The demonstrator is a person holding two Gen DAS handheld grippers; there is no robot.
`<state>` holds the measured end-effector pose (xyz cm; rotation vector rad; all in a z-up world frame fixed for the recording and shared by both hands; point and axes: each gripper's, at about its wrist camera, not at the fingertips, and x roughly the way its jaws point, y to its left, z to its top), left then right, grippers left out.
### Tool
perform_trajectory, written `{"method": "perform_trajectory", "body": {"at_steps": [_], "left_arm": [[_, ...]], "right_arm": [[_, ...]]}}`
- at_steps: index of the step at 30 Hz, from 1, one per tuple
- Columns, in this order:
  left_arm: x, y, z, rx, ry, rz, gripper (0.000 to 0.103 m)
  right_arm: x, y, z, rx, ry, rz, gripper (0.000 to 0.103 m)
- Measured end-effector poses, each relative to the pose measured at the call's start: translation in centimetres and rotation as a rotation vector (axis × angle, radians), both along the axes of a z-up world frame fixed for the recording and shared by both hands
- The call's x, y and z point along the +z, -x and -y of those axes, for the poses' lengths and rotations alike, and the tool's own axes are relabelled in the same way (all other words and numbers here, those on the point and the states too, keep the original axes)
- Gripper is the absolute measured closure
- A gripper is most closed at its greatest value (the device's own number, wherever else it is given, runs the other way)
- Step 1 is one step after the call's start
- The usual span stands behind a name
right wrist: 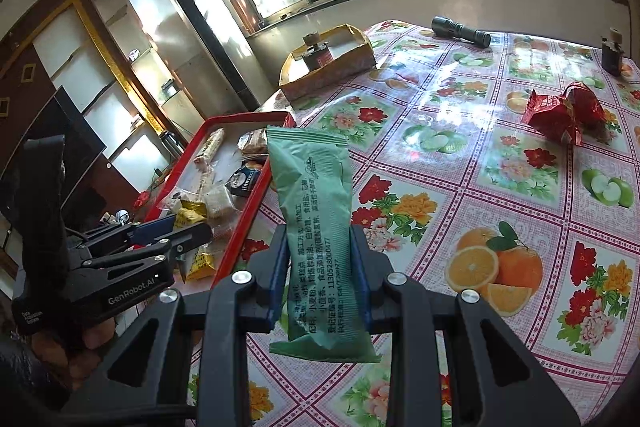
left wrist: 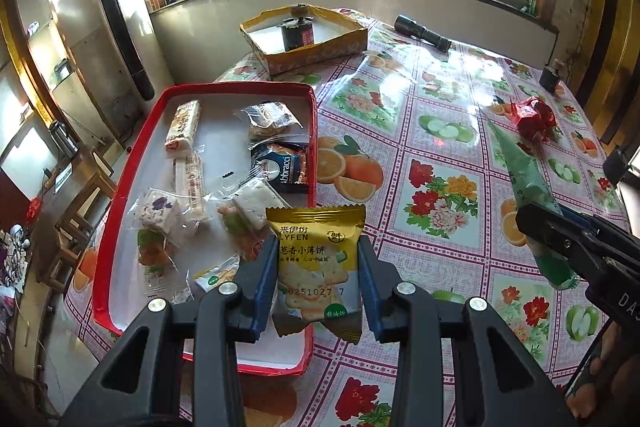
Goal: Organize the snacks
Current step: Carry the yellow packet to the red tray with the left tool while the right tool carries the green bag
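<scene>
Left gripper [left wrist: 318, 267] pinching yellow LYFEN cracker packet [left wrist: 316, 259] between blue pads, packet upright over near right corner of red tray [left wrist: 102, 267], with wrapped snacks [left wrist: 188, 163] lying in tray ahead and left of it. Right gripper [right wrist: 320, 267] clamped on long green snack packet [right wrist: 312, 219], held upright above floral tablecloth [right wrist: 500, 167], just right of tray edge. Farther ahead: yellow box [right wrist: 328, 71], black flashlight [right wrist: 460, 31], crumpled red wrapper [right wrist: 564, 115] off right.
</scene>
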<state>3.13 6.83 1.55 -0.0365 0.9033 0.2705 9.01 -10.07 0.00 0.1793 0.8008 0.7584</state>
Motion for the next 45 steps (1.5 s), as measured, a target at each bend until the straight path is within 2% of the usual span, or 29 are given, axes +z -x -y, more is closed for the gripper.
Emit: {"method": "perform_trajectory", "body": {"at_steps": [14,23,31,45], "left_arm": [[0.6,1.0,-3.4,0.054,0.011,0.022,0.065],[0.4,0.9,-7.4,0.135,0.025,0.020,0.065],[-0.8,0.5,-9.4,0.166,0.036,-0.006,0.065],[-3.1,-0.6,-11.0,0.189,0.048,-0.054,0.065]], "right_arm": [[1.0,-0.5,-4.2,0.069,-0.012,0.009,0.072],[1.4,-3.0,-11.6,0.177,-0.004,0.006,0.072],[0.9,-5.4,-18.0,0.233,0.035,0.009,0.072],[-0.8,-7.4,-24.0,0.267,0.127,0.019,0.072]]}}
